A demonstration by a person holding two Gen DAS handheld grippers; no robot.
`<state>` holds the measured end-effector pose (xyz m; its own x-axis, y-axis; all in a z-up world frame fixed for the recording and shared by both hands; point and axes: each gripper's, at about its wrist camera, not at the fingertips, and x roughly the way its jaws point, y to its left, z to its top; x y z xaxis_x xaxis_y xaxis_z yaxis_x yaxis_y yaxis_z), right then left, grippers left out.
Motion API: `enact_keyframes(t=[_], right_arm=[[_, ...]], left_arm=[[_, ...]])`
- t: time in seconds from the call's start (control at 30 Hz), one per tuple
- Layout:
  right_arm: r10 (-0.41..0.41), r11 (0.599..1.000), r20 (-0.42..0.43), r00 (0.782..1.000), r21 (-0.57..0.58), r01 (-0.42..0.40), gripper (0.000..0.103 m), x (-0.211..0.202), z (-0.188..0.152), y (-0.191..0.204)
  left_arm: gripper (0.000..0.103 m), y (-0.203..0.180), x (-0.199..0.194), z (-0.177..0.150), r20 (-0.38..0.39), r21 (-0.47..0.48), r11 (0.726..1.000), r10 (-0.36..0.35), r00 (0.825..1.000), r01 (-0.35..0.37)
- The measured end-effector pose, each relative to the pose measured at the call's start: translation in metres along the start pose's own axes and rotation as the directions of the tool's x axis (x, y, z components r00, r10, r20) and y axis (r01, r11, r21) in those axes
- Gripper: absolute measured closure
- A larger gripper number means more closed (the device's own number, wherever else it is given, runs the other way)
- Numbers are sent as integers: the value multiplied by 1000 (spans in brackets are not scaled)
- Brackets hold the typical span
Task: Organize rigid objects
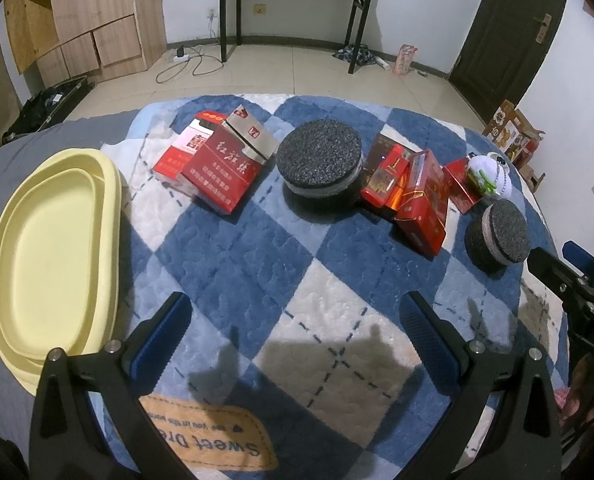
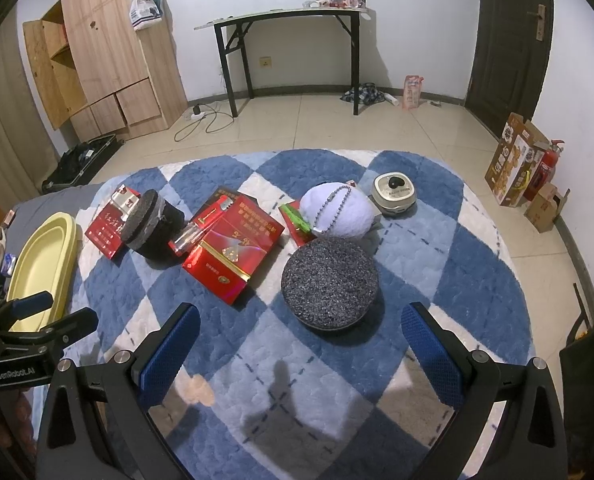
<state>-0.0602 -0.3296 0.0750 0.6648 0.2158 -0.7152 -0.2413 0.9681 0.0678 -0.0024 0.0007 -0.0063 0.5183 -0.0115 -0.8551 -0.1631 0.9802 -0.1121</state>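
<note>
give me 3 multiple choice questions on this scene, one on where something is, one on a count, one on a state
1. Where does the yellow tray lie?
A. at the left edge of the rug
B. on the black desk
C. on top of a red box

2. How many dark round foam discs are on the rug?
A. one
B. two
C. four

3. What state is the right gripper in?
A. shut on a red box
B. shut on the plush ball
C. open, holding nothing

Answers: 1 A, it lies left of the red boxes. 2 B, a larger disc and a smaller disc. 3 C, its fingers stand wide apart over the rug.

blue-white checked blanket (image 1: 297, 264); pale yellow tray (image 1: 53, 248); red packs (image 1: 219, 176).
</note>
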Motion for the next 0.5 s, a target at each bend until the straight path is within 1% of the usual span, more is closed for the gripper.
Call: enact_keyframes(t=[0.5], right_arm=[[2,1000,-6,1000,-2,-2,0,1,0,0]], left_arm=[[0,0,2,-1,-7,-1,1000,2,1000,-2]])
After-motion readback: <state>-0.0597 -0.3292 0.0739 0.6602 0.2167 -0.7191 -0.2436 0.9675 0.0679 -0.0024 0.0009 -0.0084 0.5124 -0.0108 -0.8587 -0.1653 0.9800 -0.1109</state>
